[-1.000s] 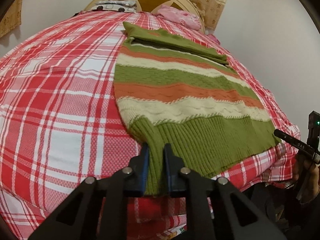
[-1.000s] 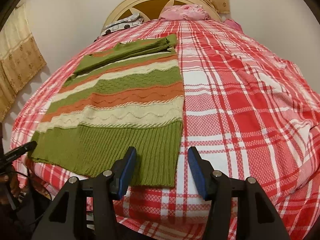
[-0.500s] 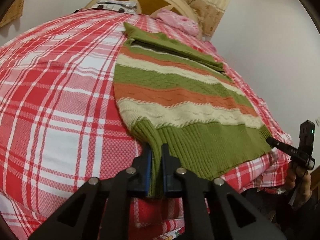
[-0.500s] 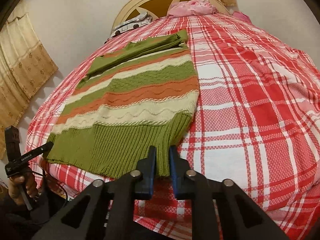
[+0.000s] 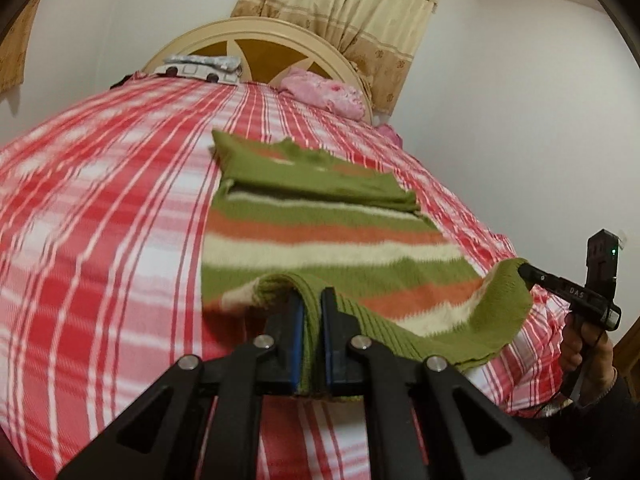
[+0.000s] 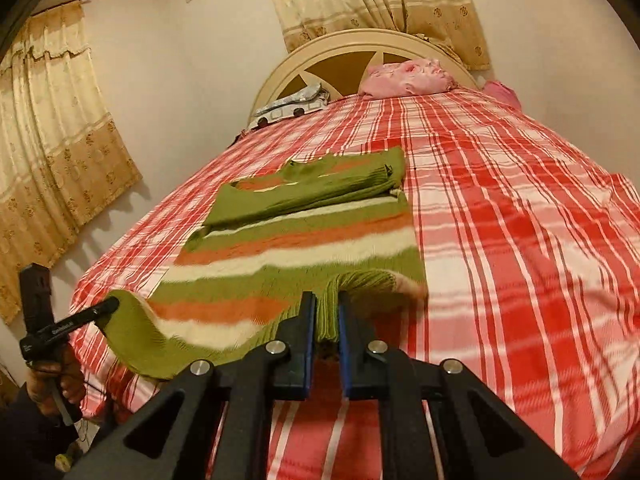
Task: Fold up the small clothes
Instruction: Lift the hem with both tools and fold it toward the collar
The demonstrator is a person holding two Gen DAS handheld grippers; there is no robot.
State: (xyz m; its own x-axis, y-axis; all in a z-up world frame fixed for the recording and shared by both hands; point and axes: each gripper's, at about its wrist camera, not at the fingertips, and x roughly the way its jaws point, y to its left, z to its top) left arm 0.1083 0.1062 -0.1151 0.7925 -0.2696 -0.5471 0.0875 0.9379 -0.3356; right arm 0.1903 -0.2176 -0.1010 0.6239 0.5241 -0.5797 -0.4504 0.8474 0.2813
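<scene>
Lifted since the earlier frame, the striped sweater's (image 5: pixel 328 248) green hem hangs above the plaid bedsheet (image 5: pixel 100 240), pinched by left gripper (image 5: pixel 311 320) and, at 3 o'clock, right gripper (image 6: pixel 328 320).

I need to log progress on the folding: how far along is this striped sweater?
Done: the sleeves already lie folded across the sweater's top on the plaid bedspread. In hand: the left gripper and right gripper are each shut on a corner of the green ribbed hem, lifted off the bed. Left: bringing the hem over to the top and flattening it.
</scene>
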